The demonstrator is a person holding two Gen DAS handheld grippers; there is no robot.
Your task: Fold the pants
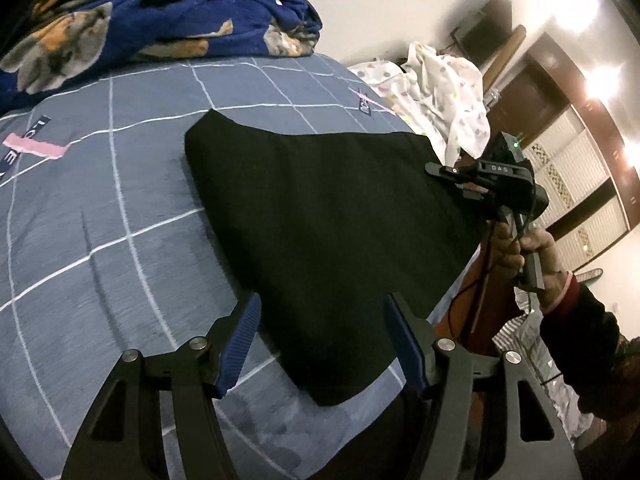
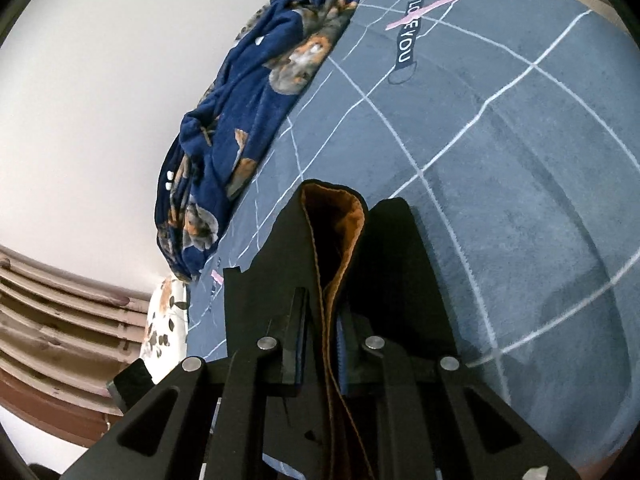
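Left wrist view: one pair of black pants lying folded on the checked bedsheet.
Left gripper hovering open, empty; right gripper clamping the pants' orange-lined edge.

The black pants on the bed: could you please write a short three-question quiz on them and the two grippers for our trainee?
1. True or false: the left gripper grips the black pants.
2. Which gripper is shut on the pants' edge with the orange lining? A) left B) right C) neither
3. Fill in: the pants lie on a grey-blue checked ____.

Key:
1. False; its fingers stand open above the pants.
2. B; the right gripper clamps that edge.
3. Bedsheet; the dark blue patterned blanket is bunched at its far edge.
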